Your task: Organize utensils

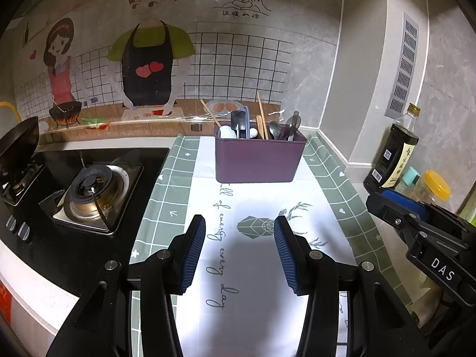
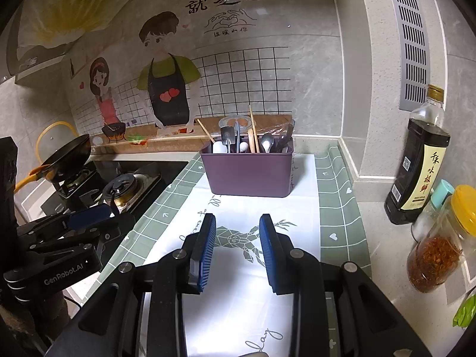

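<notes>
My left gripper (image 1: 239, 251) and right gripper (image 2: 237, 248) hang above the tabletop (image 2: 386, 238), each with its jaws spread and nothing between them. The utensils (image 1: 261, 126) stand bunched in the purple bin (image 1: 258, 160), which sits on the patterned mat (image 1: 253, 267) near the back wall, well ahead of both grippers. Long axes: the chopsticks (image 1: 261, 117) run near upright, tips down in the bin, free ends leaning slightly; 1 separate stick (image 1: 209, 114) slants up toward the stove side. The metal spoons (image 2: 267, 142) stand handle-down, bowls up. I judge the chopsticks light, stiff and thin, likely to roll or twist in the jaws; the spoons stiff, smooth and slippery; the white pieces (image 1: 227, 132) possibly ceramic, hence fragile. The best hold appears to be on each exposed upper shaft, jaws closing across the long axis, drawing upward along it.
</notes>
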